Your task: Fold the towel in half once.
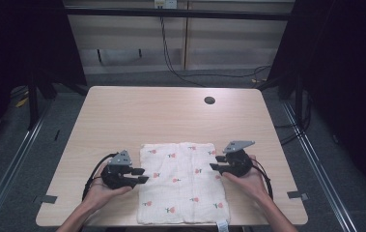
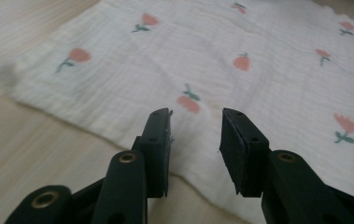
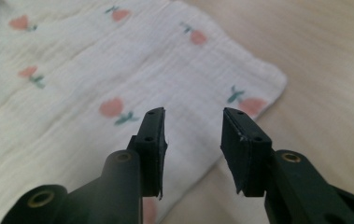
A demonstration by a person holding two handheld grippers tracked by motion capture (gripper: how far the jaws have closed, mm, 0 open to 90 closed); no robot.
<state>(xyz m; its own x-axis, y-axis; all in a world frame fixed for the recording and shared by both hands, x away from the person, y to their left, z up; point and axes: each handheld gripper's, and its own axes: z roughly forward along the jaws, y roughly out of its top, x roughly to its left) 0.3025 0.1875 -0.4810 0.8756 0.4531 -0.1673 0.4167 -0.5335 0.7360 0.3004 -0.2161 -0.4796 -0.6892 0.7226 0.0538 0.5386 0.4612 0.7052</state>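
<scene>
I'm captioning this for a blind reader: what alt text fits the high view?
A person's two hands hold the left gripper and right gripper, jaws open, at opposite side edges of a white cloth printed with red flowers. It lies flat at the near edge of a light wooden table.

In the high view, the near edge of the white floral cloth (image 1: 178, 183) runs down to the picture's bottom border, where a small tag, perhaps a label, is cut off, and the person's forearms are cropped there too. In the left gripper view the cloth's far corner is blurred and its right side runs out of frame. In the right gripper view the cloth's left part leaves the frame.
</scene>
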